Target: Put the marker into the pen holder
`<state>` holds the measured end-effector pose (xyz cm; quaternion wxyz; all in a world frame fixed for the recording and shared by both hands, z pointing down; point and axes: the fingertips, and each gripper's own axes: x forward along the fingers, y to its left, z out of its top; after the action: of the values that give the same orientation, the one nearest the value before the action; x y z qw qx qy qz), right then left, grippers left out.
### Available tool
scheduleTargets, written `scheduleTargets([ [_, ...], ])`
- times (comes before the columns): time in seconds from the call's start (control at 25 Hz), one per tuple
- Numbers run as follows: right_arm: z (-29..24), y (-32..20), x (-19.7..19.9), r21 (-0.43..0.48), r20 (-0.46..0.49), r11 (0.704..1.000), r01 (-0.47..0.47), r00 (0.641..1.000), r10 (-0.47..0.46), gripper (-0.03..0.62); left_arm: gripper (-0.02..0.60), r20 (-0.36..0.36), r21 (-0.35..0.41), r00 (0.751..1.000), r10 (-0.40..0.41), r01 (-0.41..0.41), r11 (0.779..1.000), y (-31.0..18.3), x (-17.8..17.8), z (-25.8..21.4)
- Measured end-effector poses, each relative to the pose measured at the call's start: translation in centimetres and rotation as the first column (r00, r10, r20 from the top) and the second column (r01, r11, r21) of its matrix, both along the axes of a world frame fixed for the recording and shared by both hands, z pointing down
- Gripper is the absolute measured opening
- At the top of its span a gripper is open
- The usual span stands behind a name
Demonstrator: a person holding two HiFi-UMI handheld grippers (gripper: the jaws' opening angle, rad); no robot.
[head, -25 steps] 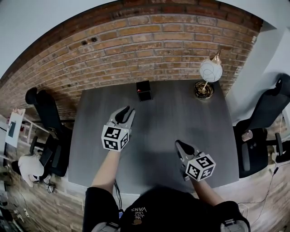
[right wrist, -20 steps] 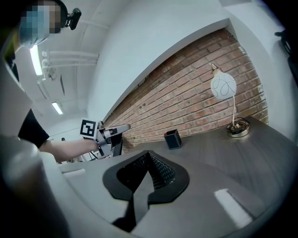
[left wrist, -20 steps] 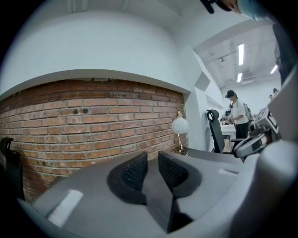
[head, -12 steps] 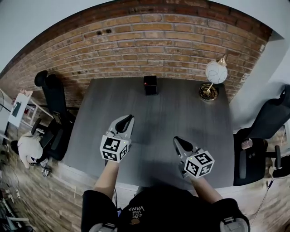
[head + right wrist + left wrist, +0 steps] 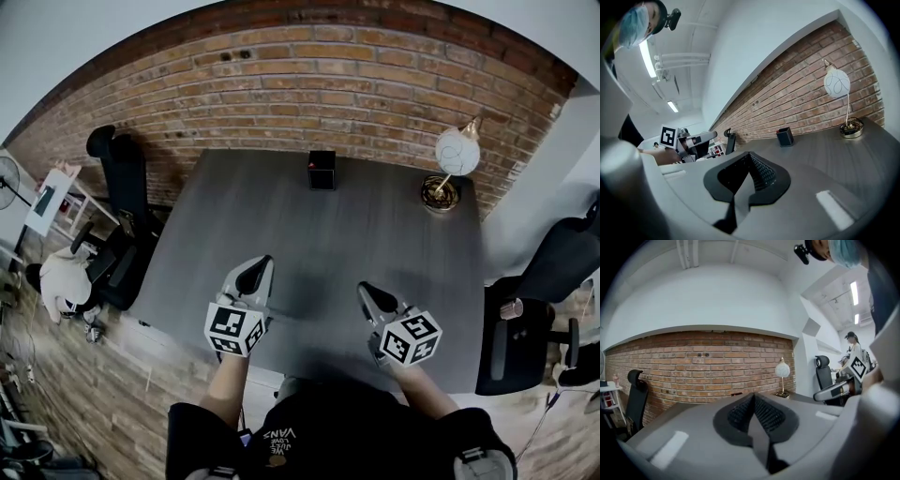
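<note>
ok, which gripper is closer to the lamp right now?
Right. In the head view the right gripper is below-left of the lamp; the left gripper is beside it, farther left.

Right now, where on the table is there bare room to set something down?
Most of the table is bare: the wide middle between the pen holder at the far edge and the left gripper and right gripper over the near edge, and the whole left side. Only the far right corner is taken, by the lamp.
</note>
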<state>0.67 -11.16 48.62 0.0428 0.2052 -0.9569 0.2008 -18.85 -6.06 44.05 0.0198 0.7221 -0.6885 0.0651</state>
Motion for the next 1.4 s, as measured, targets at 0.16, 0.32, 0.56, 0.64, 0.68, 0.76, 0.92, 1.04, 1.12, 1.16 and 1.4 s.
scheduleTargets([
  [0.16, 0.4, 0.7, 0.1, -0.005, -0.002, 1.000, 0.028, 1.000, -0.028, 0.002, 0.052, -0.021, 0.000, 0.999, -0.036, 0.036, 0.999, 1.9, 0.9, 1.0],
  [0.32, 0.8, 1.1, 0.5, -0.011, -0.010, 0.999, 0.047, 0.999, -0.047, 0.002, 0.052, -0.063, -0.017, 0.995, -0.080, 0.079, 0.997, 3.6, 1.4, 2.4],
  [0.56, 1.7, 1.7, 0.4, -0.025, -0.023, 0.997, 0.078, 0.997, -0.079, 0.002, 0.052, -0.091, -0.040, 0.989, -0.120, 0.116, 0.992, 5.2, 2.5, 4.0],
  [0.64, 2.1, 2.0, 0.3, -0.030, -0.026, 0.996, 0.090, 0.996, -0.090, 0.002, 0.052, -0.098, -0.045, 0.987, -0.130, 0.126, 0.991, 5.6, 2.9, 4.4],
  [0.68, 2.2, 2.1, 0.3, -0.032, -0.028, 0.995, 0.094, 0.995, -0.095, 0.002, 0.052, -0.103, -0.046, 0.985, -0.136, 0.132, 0.990, 5.8, 3.0, 4.5],
  [0.76, 2.6, 2.3, 0.2, -0.038, -0.033, 0.994, 0.102, 0.994, -0.103, 0.002, 0.052, -0.112, -0.049, 0.983, -0.146, 0.141, 0.989, 6.1, 3.2, 4.8],
  [0.92, 3.1, 2.6, 0.0, -0.046, -0.047, 0.992, 0.115, 0.992, -0.117, 0.002, 0.052, -0.133, -0.057, 0.978, -0.161, 0.154, 0.986, 6.6, 3.7, 5.5],
  [1.04, 3.7, 2.8, 0.1, -0.054, -0.068, 0.992, 0.116, 0.990, -0.120, 0.002, 0.052, -0.149, -0.073, 0.974, -0.169, 0.159, 0.985, 7.2, 4.1, 6.3],
  [1.12, 4.1, 2.7, 0.2, -0.057, -0.085, 0.992, 0.113, 0.989, -0.118, 0.002, 0.052, -0.156, -0.085, 0.972, -0.175, 0.163, 0.983, 7.6, 4.3, 6.7],
  [1.16, 4.2, 2.7, 0.2, -0.059, -0.093, 0.992, 0.112, 0.989, -0.117, 0.002, 0.052, -0.157, -0.090, 0.971, -0.178, 0.165, 0.982, 7.7, 4.3, 6.9],
  [1.4, 5.3, 3.2, 0.2, -0.057, -0.128, 0.991, 0.119, 0.984, -0.125, 0.002, 0.052, -0.178, -0.105, 0.966, -0.189, 0.173, 0.979, 8.5, 4.4, 7.7],
])
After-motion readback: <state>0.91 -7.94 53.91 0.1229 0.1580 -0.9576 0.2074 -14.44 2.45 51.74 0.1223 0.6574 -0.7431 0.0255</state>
